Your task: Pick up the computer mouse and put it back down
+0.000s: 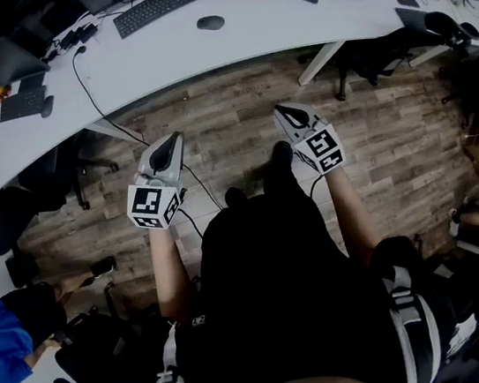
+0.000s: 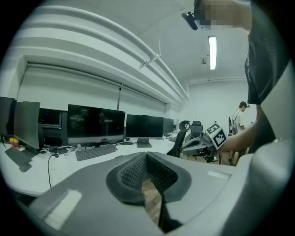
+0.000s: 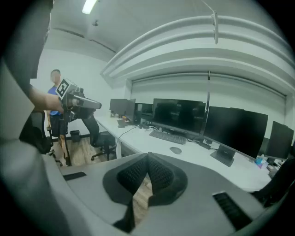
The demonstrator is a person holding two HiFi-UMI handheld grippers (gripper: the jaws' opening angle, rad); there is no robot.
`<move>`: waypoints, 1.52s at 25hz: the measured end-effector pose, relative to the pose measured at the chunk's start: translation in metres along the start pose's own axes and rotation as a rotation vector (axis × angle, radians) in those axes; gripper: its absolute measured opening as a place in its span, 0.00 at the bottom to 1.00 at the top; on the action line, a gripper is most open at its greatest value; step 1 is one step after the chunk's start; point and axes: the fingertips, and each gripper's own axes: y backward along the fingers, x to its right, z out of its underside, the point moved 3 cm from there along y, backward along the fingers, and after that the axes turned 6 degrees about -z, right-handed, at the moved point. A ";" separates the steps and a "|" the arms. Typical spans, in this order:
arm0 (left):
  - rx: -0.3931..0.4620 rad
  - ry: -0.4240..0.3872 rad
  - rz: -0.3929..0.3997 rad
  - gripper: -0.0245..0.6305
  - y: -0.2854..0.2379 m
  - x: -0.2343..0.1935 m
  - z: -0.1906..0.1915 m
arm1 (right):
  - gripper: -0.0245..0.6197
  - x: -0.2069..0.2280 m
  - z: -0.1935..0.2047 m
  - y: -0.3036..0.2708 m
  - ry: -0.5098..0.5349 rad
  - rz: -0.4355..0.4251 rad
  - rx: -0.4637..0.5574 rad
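Note:
The dark computer mouse lies on the long white desk, right of a black keyboard. In the right gripper view the mouse shows small, beyond the jaws and past the keyboard. My left gripper and right gripper hang side by side over the wooden floor, well short of the desk and far from the mouse. Both are shut with nothing between the pads, as seen in the left gripper and right gripper views. The left gripper view does not show the mouse.
Monitors line the back of the desk. A second keyboard sits far left, and a cable drops off the desk edge. Office chairs stand by the desk, with a white leg under it. A person in blue sits at the left.

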 end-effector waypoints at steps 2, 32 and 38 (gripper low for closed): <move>0.003 0.001 0.005 0.04 0.000 0.001 0.000 | 0.04 -0.001 0.002 0.001 -0.003 0.005 -0.002; 0.012 0.000 0.021 0.08 -0.001 0.011 0.001 | 0.09 -0.009 0.009 0.008 -0.015 -0.003 0.013; 0.008 0.006 0.028 0.21 -0.001 0.010 0.001 | 0.30 -0.008 0.003 0.007 -0.015 -0.004 0.040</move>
